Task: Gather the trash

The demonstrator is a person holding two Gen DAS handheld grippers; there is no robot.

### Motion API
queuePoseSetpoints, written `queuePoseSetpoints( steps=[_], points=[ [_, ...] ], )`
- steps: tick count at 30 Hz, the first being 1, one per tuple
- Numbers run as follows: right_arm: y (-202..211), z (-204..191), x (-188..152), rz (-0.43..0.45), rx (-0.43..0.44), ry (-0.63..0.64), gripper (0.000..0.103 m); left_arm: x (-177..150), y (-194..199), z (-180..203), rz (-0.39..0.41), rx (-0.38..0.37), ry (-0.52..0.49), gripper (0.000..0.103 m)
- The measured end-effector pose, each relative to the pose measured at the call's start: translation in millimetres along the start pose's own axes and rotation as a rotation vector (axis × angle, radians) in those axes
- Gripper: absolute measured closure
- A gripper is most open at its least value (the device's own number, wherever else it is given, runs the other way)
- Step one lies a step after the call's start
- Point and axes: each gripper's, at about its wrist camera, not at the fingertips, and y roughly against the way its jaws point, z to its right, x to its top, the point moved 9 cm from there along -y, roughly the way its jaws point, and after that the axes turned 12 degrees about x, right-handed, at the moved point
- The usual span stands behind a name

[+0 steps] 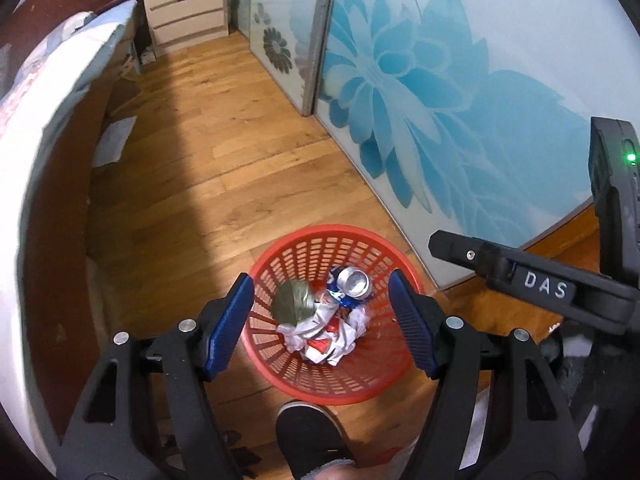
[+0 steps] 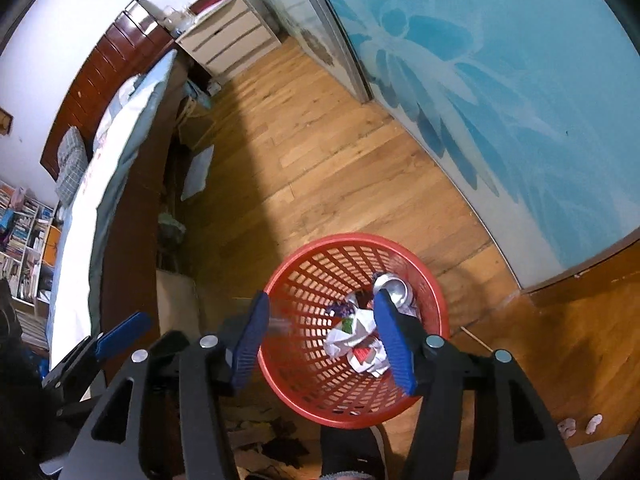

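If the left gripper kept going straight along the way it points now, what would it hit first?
Probably the trash in the red basket: the open, empty left gripper points down into it, at the crumpled wrapper beside the olive ball and crushed can. Depth is unclear.

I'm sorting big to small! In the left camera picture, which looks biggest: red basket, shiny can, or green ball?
1. red basket
2 and 3. green ball and shiny can: they look about alike, so I can't rank them.

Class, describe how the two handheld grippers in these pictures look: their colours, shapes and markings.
Both the left gripper and the right gripper have black angular frames with silver rivets and ribbed blue pads. The right gripper's body carries white letters "DAS" and a green light.
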Motion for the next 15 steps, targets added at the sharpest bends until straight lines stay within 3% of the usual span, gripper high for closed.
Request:
queuePoseSetpoints(
  steps=[7, 13, 15],
  points=[
    [15.8, -53.8, 1.6, 0.046, 0.071, 0.105, 0.042, -5.9, 75.1, -56.2, 0.110, 0.073, 0.032, 0.021],
    [52.1, -135.1, -9.4, 0.126, 0.122, 0.287, 0.037, -36.3, 169.4, -155.0, 0.220, 0.195, 0.155, 0.016],
    [66.9, -171.0, -19.3, 0.154, 0.159, 0.358, 0.028, -54.3, 208.5, -194.5, 0.258, 0.237, 0.218, 0.015]
  ],
)
